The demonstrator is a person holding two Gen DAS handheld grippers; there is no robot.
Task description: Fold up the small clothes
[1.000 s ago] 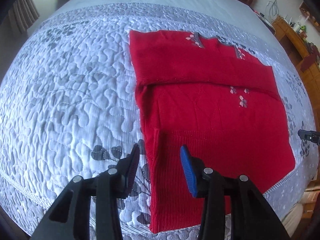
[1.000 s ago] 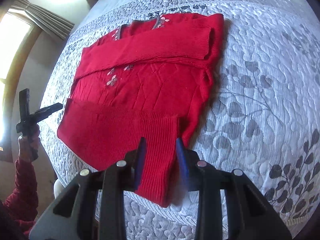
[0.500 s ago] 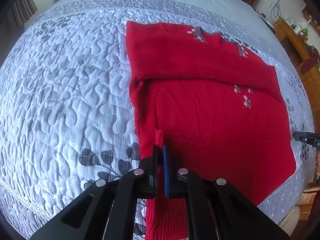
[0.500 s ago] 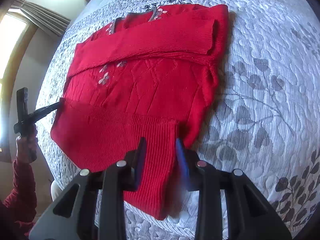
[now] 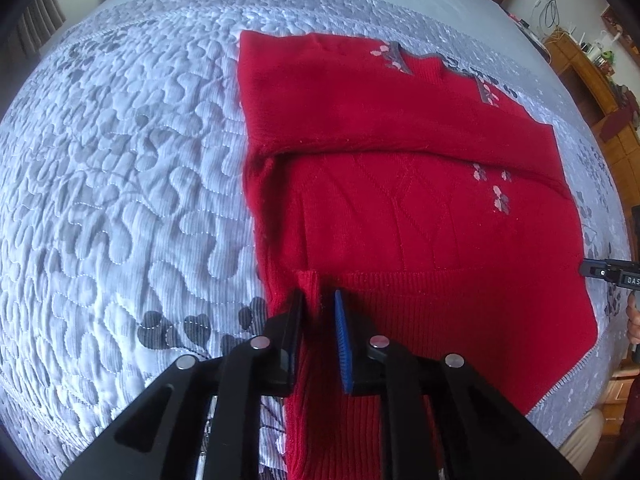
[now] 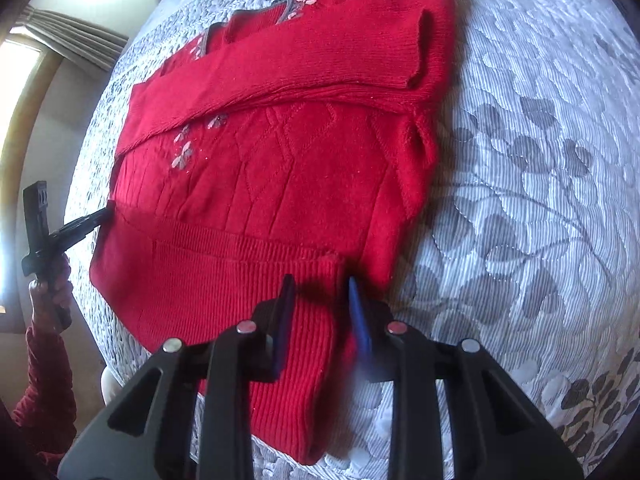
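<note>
I had both grippers parted, left [image 5: 318,306] and right [image 6: 320,292], each straddling a corner of the ribbed hem of the red sweater [image 6: 280,184] lying on the quilt [image 6: 520,200].

Sweater [image 5: 420,208] hem corner hidden btwn left gripper [image 5: 318,308] fingers; near end cut off by frame.

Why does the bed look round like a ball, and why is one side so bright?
Left wrist view: the fisheye lens bends the quilt into a dome. Right wrist view: same bending, plus window glare washing out the left edge, and the right gripper shadows the red sweater.
</note>
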